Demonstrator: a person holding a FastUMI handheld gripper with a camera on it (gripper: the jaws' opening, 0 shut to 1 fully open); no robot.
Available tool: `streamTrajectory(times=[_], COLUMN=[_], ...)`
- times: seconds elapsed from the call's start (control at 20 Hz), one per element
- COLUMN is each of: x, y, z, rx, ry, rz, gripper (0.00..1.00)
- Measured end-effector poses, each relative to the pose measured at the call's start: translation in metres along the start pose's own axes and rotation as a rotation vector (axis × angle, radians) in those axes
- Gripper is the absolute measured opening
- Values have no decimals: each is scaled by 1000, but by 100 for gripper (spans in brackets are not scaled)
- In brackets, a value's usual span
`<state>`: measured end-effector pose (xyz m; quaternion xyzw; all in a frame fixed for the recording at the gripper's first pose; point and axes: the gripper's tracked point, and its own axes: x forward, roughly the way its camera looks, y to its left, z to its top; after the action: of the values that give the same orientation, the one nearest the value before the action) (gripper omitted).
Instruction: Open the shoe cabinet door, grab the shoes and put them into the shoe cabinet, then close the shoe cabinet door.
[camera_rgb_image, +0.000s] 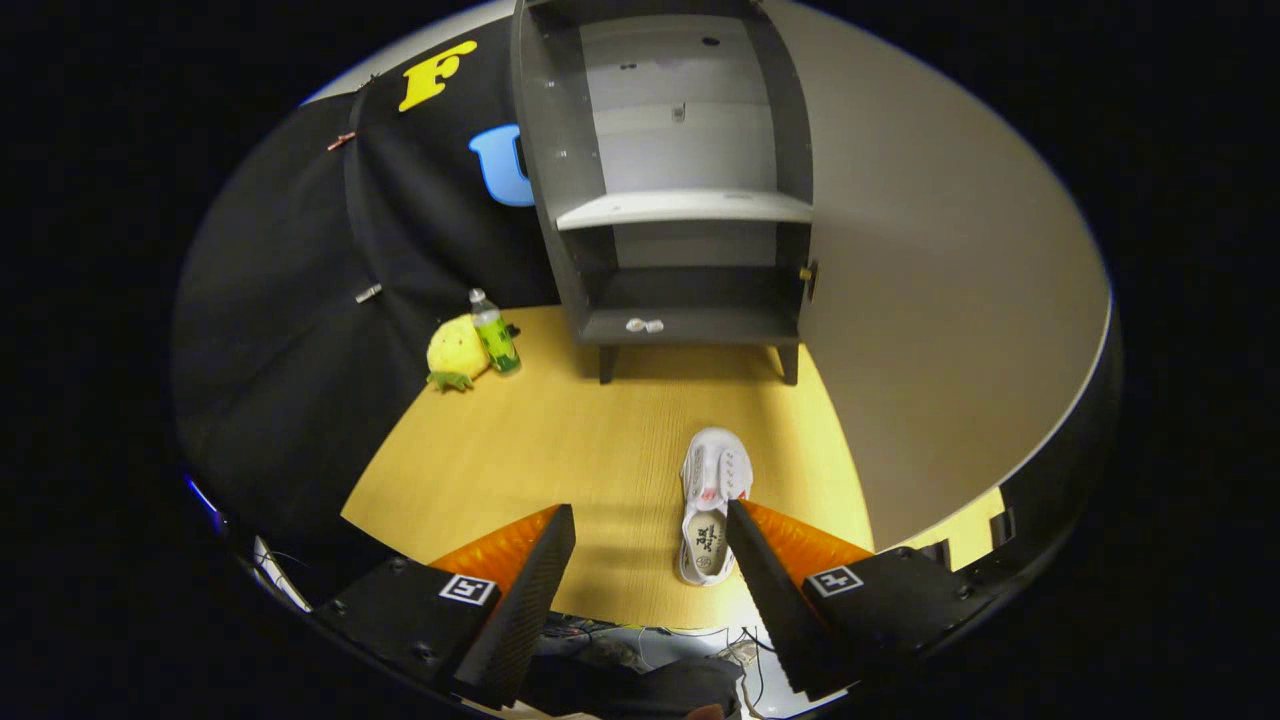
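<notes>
Gripper view looks down on a white shoe lying on the yellow wooden floor, its opening facing up and its toe pointing away toward the cabinet. The shoe sits close against the inner edge of the right-hand finger, with its heel end level with the fingertips and its toe reaching out just ahead of them. The gripper is spread wide, its two fingers well apart and gripping nothing; only floor lies in most of the gap between them, and the left finger is far from the shoe. Beyond the shoe stands the dark grey shoe cabinet on short legs, with a pale shelf across its middle and an empty lower compartment beneath it. Two small pale knobs show on the front edge of the cabinet's base. The cabinet door is swung fully open to the right, showing its broad pale inner face, with a small latch piece near its hinge edge. To the left of the cabinet, against the black cloth wall, a yellow plush toy rests on the floor with a green-labelled plastic bottle standing just beside it, touching or nearly so.
</notes>
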<state>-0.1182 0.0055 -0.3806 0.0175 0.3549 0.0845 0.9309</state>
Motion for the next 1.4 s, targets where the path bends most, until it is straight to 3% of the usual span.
streamTrajectory(times=[0.1, 0.25, 0.45, 0.8, 0.9, 1.05, 1.1, 1.15, 1.4], x=[39, 87, 131, 184, 193, 203, 202, 206, 182], y=[-13, -27, -43, -55, -59, -62, -64, -66, -63], z=[-23, -50, -77, -67, -59, -50, -48, -49, -20], rx=[22, 82, 111, 73, 67, 39, 19, 3, -1], ry=[23, 40, 53, -108, -166, -202, -217, -209, -200], rz=[-36, -78, -118, -168, -191, -183, -189, -187, -145], gripper=[86, 55, 55, 53, 33, 26, 11, 7, 6])
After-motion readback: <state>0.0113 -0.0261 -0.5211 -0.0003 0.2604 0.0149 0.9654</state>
